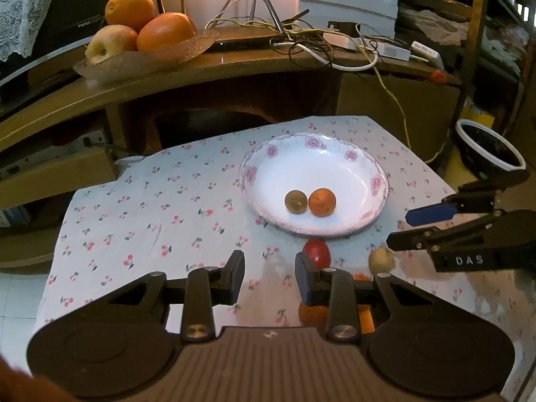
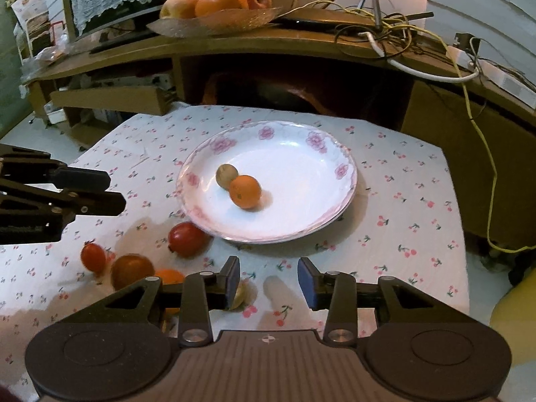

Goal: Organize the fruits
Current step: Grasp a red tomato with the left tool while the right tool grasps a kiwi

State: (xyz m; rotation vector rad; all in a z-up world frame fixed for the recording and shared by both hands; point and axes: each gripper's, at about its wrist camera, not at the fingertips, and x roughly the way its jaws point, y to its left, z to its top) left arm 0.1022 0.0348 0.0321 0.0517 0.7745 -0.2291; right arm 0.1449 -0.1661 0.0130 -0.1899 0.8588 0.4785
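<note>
1. Lying on the white plate with pink flowers (image 2: 338, 167), a small orange fruit (image 2: 245, 191) and a brownish-green round fruit (image 2: 226, 175) are seen touching each other, left of the plate's middle in the right wrist view.
2. The plate is set on a cloth printed with cherries (image 2: 402, 207), which covers a low table.
3. A large red fruit (image 2: 187, 238) is found on the cloth just beside the plate's near left rim; whether it touches the rim cannot be told.
4. Further left, a smaller red fruit (image 2: 93, 256), a blurred orange fruit (image 2: 131, 270) and another orange fruit (image 2: 169, 276) are grouped near one another on the cloth.
5. A pale yellowish fruit (image 1: 381, 259) is seen on the cloth in the left wrist view; it is partly hidden behind a finger in the right wrist view.
6. The left gripper (image 1: 269, 276) is held over bare cloth with its jaws apart and nothing between the pads.
7. The right gripper (image 2: 269, 279) is likewise parted and empty, above the cloth before the plate's near edge.
8. A glass dish with oranges and apples (image 1: 140, 57) is placed on the wooden shelf behind.
</note>
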